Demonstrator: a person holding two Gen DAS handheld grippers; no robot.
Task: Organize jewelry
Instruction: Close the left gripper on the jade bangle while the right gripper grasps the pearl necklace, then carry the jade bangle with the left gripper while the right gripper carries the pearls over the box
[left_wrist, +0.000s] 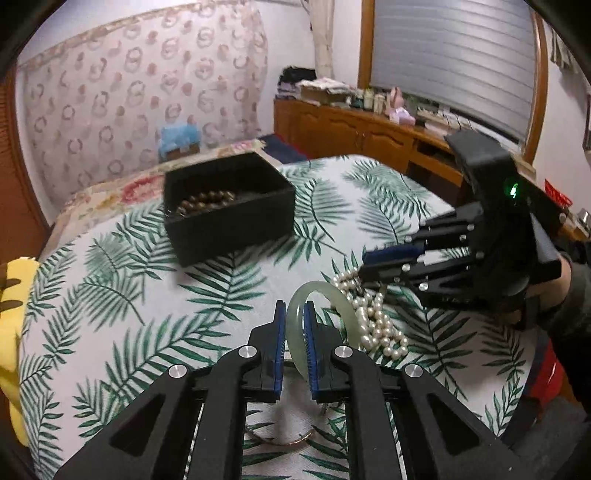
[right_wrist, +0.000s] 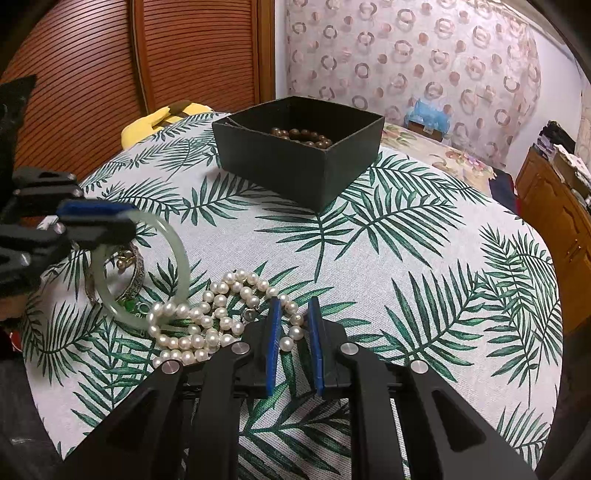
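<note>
The jade bangle (left_wrist: 343, 306) was gripped by the left claw (left_wrist: 294, 314), its pale green rim pinched between the two blue pads (left_wrist: 309, 332) and tilted up off the leaf-print cloth (right_wrist: 406, 258). From the right wrist view the same bangle (right_wrist: 177, 258) was seen raised at one side, its low edge down by the pearls (right_wrist: 218, 317). Under and behind the bangle an engraved metal bracelet (right_wrist: 135, 277) and a small green charm (right_wrist: 129, 306) were lying on the cloth.

The pearls were heaped just beside the bangle, touching it at the low edge. The right claw (right_wrist: 293, 321) was held over the near end of the strand with one pearl seen in the narrow gap; whether it was actually pinched could not be told. In the left view that claw (left_wrist: 364, 266) was seen pointing down at the pearls (left_wrist: 373, 314), a gloved hand (left_wrist: 565, 280) behind it.

Further back on the cloth a black box (right_wrist: 299, 158) was standing open, well apart from the pile, with brown beads (right_wrist: 303, 134) inside. A yellow cushion (right_wrist: 162, 118) was visible at the far edge.
</note>
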